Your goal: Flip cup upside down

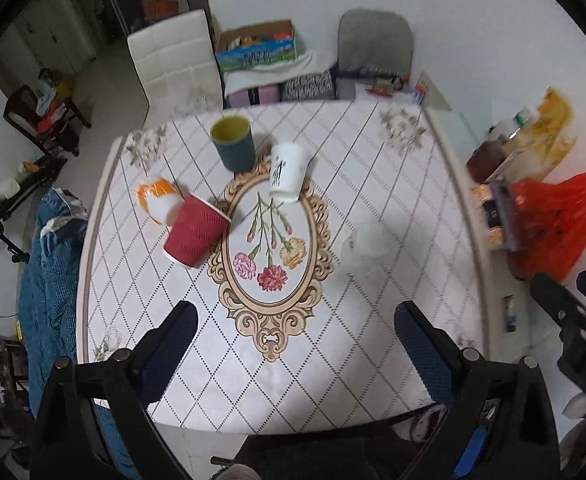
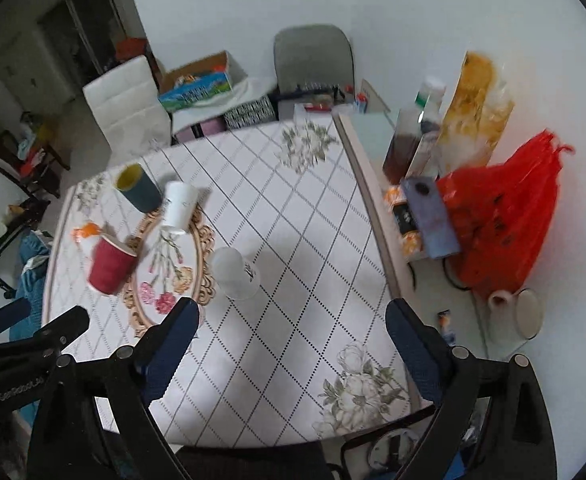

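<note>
Several cups stand on the patterned table (image 1: 373, 320). A dark green cup (image 1: 233, 142) with a yellow inside stands mouth up at the back. A white printed cup (image 1: 287, 172), a red ribbed paper cup (image 1: 195, 230), an orange and white cup (image 1: 157, 198) and a frosted clear cup (image 1: 367, 246) stand mouth down. In the right wrist view I see the green cup (image 2: 139, 188), the white cup (image 2: 179, 206), the red cup (image 2: 111, 264) and the frosted cup (image 2: 235, 272). My left gripper (image 1: 297, 340) and right gripper (image 2: 293, 332) are open, empty, above the table's near edge.
A red plastic bag (image 2: 505, 216), bottles (image 2: 409, 140) and boxes crowd a side surface right of the table. A white chair (image 1: 173, 60) and a grey chair (image 1: 375, 46) stand behind it. A blue cloth (image 1: 49, 264) hangs at the left.
</note>
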Action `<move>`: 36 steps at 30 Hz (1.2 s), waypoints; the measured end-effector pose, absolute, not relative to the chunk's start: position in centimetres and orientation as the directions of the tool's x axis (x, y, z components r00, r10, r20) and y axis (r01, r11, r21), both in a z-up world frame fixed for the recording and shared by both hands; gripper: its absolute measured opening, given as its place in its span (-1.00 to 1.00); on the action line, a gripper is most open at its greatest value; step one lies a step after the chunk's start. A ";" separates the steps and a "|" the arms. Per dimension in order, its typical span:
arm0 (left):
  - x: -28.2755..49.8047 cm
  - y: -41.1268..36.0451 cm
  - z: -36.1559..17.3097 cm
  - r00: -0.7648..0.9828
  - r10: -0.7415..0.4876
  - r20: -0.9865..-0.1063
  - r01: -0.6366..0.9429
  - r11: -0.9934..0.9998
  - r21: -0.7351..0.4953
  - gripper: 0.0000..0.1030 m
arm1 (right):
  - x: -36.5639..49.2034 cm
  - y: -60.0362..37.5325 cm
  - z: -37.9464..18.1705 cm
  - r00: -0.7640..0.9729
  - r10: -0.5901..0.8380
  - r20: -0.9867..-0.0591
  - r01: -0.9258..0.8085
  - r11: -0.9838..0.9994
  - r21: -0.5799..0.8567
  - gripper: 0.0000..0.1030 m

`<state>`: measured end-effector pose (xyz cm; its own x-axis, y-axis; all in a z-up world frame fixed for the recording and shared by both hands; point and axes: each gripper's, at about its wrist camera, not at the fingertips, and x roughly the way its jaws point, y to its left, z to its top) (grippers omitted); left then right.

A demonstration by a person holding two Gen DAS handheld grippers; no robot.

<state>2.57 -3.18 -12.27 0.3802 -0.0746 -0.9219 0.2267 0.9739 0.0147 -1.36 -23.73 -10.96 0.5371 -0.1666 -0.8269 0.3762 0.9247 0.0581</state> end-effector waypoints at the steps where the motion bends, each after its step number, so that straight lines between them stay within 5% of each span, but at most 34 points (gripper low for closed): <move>1: 2.0 -3.2 -11.3 0.394 -0.075 -0.916 0.224 0.975 0.016 0.95 | -2.1 -23.5 -9.7 0.550 -0.172 -0.817 0.368 0.928 0.053 0.87; 15: -1.9 -2.4 -1.7 0.471 -0.100 -0.876 0.188 0.982 -0.011 0.95 | -8.1 -21.5 2.2 0.660 -0.190 -0.727 0.305 0.952 0.028 0.90; 36: -3.3 -1.8 0.2 0.515 -0.046 -0.856 0.140 0.990 0.032 0.96 | -8.1 -21.2 4.3 0.659 -0.197 -0.726 0.287 0.958 0.001 0.96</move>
